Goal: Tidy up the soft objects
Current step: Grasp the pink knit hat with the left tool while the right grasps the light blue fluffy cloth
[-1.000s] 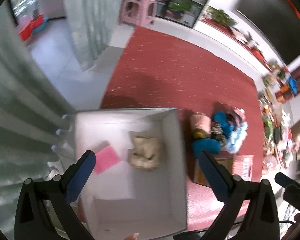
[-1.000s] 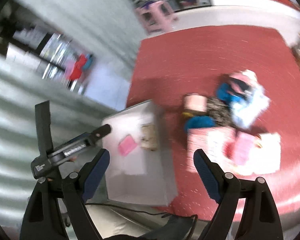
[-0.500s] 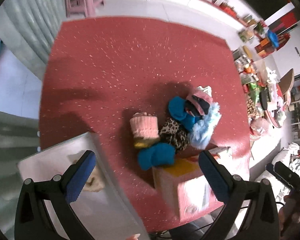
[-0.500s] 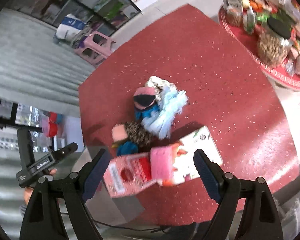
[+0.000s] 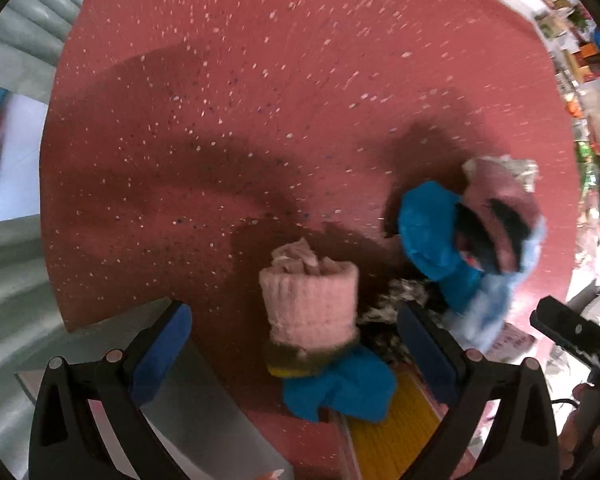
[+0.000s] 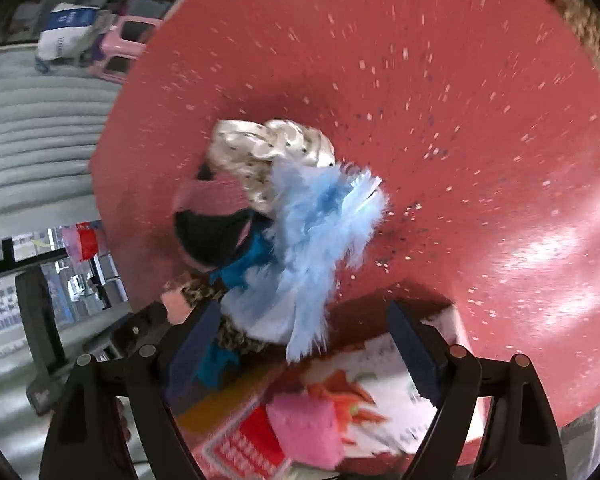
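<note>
A pile of soft things lies on the red speckled table (image 5: 260, 100). In the left wrist view a pink knit hat (image 5: 308, 300) sits on a blue cloth (image 5: 340, 388), beside a leopard-print piece (image 5: 392, 308), a blue hat (image 5: 432, 232) and a pink-and-black hat (image 5: 496, 216). My left gripper (image 5: 294, 320) points straight down over the pink knit hat, open and holding nothing. In the right wrist view a fluffy light-blue item (image 6: 320, 232) lies against a cream dotted cloth (image 6: 268, 148). My right gripper (image 6: 304, 320) hangs open just above and in front of it, holding nothing.
A printed carton (image 6: 360, 392) with a pink sponge (image 6: 304, 428) on it lies under the right gripper, next to the pile. A white box's corner (image 5: 204, 412) shows at lower left beyond the table's edge. A pink stool (image 6: 124, 48) stands on the floor.
Both grippers have sunk toward the pile, which now looks much bigger. The left view has swung from the white box over to the pink knit hat. Both stay open.
</note>
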Available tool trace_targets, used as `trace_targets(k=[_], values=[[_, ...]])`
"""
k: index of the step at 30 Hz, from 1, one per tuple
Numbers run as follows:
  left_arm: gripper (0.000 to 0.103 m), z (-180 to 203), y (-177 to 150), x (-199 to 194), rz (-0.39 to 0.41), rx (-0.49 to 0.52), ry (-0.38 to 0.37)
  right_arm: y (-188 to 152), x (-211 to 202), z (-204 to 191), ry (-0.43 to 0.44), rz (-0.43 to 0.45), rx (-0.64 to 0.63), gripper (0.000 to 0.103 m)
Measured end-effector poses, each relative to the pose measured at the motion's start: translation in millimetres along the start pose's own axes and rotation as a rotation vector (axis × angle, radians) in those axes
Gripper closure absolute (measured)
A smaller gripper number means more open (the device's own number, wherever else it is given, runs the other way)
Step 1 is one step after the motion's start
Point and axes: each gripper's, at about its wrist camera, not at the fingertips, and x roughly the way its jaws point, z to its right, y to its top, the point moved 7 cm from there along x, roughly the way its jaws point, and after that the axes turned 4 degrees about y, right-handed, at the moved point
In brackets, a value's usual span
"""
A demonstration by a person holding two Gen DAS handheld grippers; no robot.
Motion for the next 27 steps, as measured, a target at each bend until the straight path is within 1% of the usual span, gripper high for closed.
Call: trace_targets(k=[4, 5, 6, 7, 8, 10, 11, 12, 13, 14, 15, 16, 18, 20, 21, 23, 25, 27], values=[[0.000, -1.9, -2.6, 18.4, -0.056, 0.004, 0.030, 6.0, 20.0, 6.6, 0.027, -0.051, 0.072, 0.017], [0.000, -0.9, -4.6, 23.5, -0.076, 0.011, 0.028, 6.8, 22.8, 6.9, 0.028, -0.059, 0.080, 0.019], [0.000, 0.3, -6.0, 26.6, -0.090, 0.016, 0.024, 7.0, 26.8, 7.8, 0.032, -0.071, 0.089, 0.027], [0.000, 1.9, -8.4, 30.8, -0.113, 0.023, 0.015, 6.3, 30.1, 8.7, 0.035, -0.084, 0.098, 0.032], [0.000, 3.1, -10.1, 33.7, -0.129, 0.029, 0.013, 5.5, 32.6, 9.4, 0.039, -0.091, 0.107, 0.039], [0.000, 4.5, -13.5, 39.2, -0.150, 0.045, 0.023, 4.7, 36.2, 10.5, 0.053, -0.103, 0.127, 0.047], [0.002, 5.0, -14.5, 40.8, -0.155, 0.049, 0.021, 2.9, 37.2, 12.1, 0.060, -0.108, 0.139, 0.055], [0.006, 5.0, -15.6, 41.8, -0.159, 0.048, 0.015, 1.0, 37.0, 13.9, 0.065, -0.110, 0.148, 0.065], [0.009, 5.1, -16.3, 42.2, -0.163, 0.045, 0.007, -0.6, 35.3, 17.7, 0.064, -0.110, 0.151, 0.068], [0.020, 7.0, -14.8, 43.5, -0.165, 0.044, -0.003, -1.7, 33.1, 19.5, 0.062, -0.105, 0.146, 0.070], [0.038, 6.8, -16.4, 43.6, -0.169, 0.043, -0.012, -2.6, 29.9, 21.8, 0.059, -0.099, 0.140, 0.075], [0.048, 6.0, -17.3, 44.3, -0.174, 0.041, -0.022, -1.4, 26.4, 24.3, 0.064, -0.097, 0.140, 0.075], [0.059, 4.2, -20.7, 43.2, -0.165, 0.033, -0.030, -3.6, 18.5, 28.8, 0.084, -0.088, 0.147, 0.075], [0.061, 5.5, -22.2, 39.8, -0.140, 0.039, -0.038, -4.3, 8.4, 31.5, 0.099, -0.081, 0.142, 0.075], [0.061, 3.5, -23.5, 36.1, -0.122, 0.037, -0.029, -5.3, 2.8, 32.7, 0.105, -0.075, 0.137, 0.075], [0.061, -2.1, -26.0, 28.7, -0.097, 0.021, -0.022, -7.4, -7.0, 34.0, 0.115, -0.061, 0.131, 0.075], [0.061, -7.6, -28.1, 16.7, -0.059, -0.011, -0.039, -10.7, -17.4, 35.9, 0.125, -0.042, 0.125, 0.075], [0.061, -10.4, -31.1, 4.1, -0.016, -0.020, -0.042, -13.7, -26.9, 38.5, 0.126, -0.024, 0.104, 0.075]])
